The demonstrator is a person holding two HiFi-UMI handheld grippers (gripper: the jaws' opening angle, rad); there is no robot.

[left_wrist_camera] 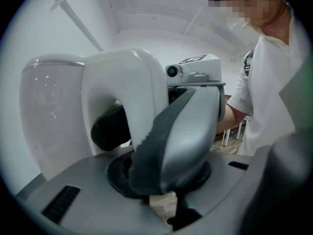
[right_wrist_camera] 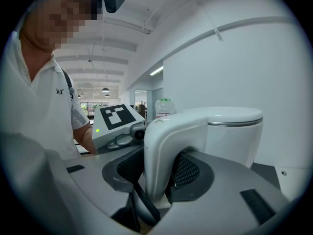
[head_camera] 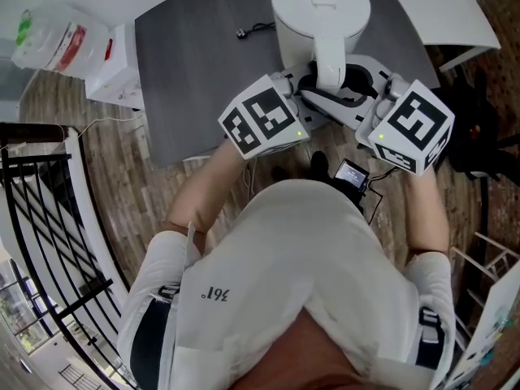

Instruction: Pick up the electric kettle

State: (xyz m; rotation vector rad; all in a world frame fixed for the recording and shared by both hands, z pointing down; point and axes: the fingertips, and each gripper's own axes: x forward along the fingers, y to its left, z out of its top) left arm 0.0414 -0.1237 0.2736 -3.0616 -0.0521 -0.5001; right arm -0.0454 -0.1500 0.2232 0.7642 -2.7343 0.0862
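A white electric kettle [head_camera: 321, 10] stands out over the dark grey table [head_camera: 195, 71], its handle [head_camera: 329, 67] turned toward me. Both grippers meet at that handle. My left gripper [head_camera: 305, 88] comes in from the left. In the left gripper view its jaws [left_wrist_camera: 134, 131] close on the handle's leg [left_wrist_camera: 127, 82], one dark pad [left_wrist_camera: 110, 126] reaching through the loop beside the kettle's body [left_wrist_camera: 49, 116]. My right gripper [head_camera: 364, 84] comes from the right. In the right gripper view it [right_wrist_camera: 159, 175] is shut on the handle [right_wrist_camera: 161, 146], a dark pad on each side.
A black plug with cable [head_camera: 252, 31] lies on the table behind the kettle. A white box and a plastic container [head_camera: 57, 39] sit at the left, above a black railing [head_camera: 41, 218]. A white tabletop [head_camera: 439, 15] is at the upper right, dark gear [head_camera: 479, 136] below it.
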